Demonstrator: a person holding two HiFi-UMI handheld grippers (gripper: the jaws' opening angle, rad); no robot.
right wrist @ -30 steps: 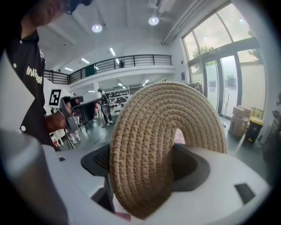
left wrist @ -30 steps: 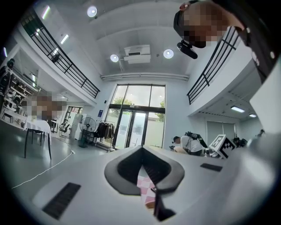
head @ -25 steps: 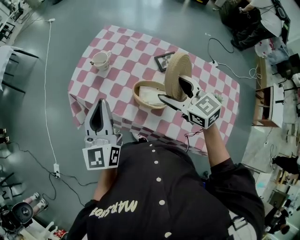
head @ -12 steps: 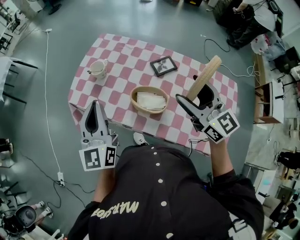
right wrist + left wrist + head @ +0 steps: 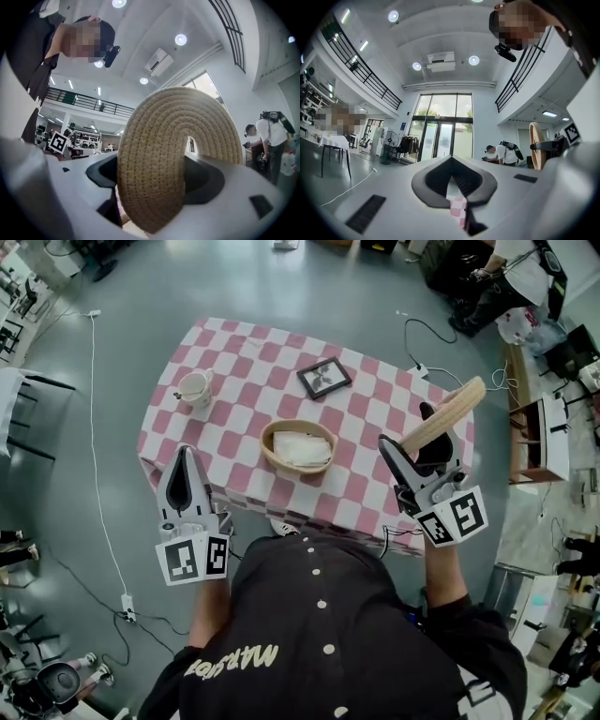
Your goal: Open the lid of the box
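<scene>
Right gripper (image 5: 408, 427) grips lid (image 5: 448, 412), which hides its jaw gap

- Round tan coiled-rope lid (image 5: 173, 154), centre of the right gripper view: rough, fibrous, matt; stitched in concentric rings.
- Oval tan woven basket box (image 5: 272, 432), mid-frame in the head view: the same coiled weave, matt; the white lining could be cloth or paper.
- Pink-and-white checked tablecloth (image 5: 244, 371): soft matt cloth, draping at the edges.
- White cup (image 5: 194, 387), upper left of the table: smooth, ceramic-looking.
- Dark rectangular picture frame (image 5: 324, 378): smooth border.
- Left gripper (image 5: 185, 451) and right gripper (image 5: 412, 432): smooth matt pale-grey plastic shells; dark ribbed pads (image 5: 464, 185), rubbery-looking.
- Grey floor (image 5: 131, 296): smooth, faint sheen.
- Black shirt (image 5: 319, 634), lower frame: matt cloth, pale buttons.
</scene>
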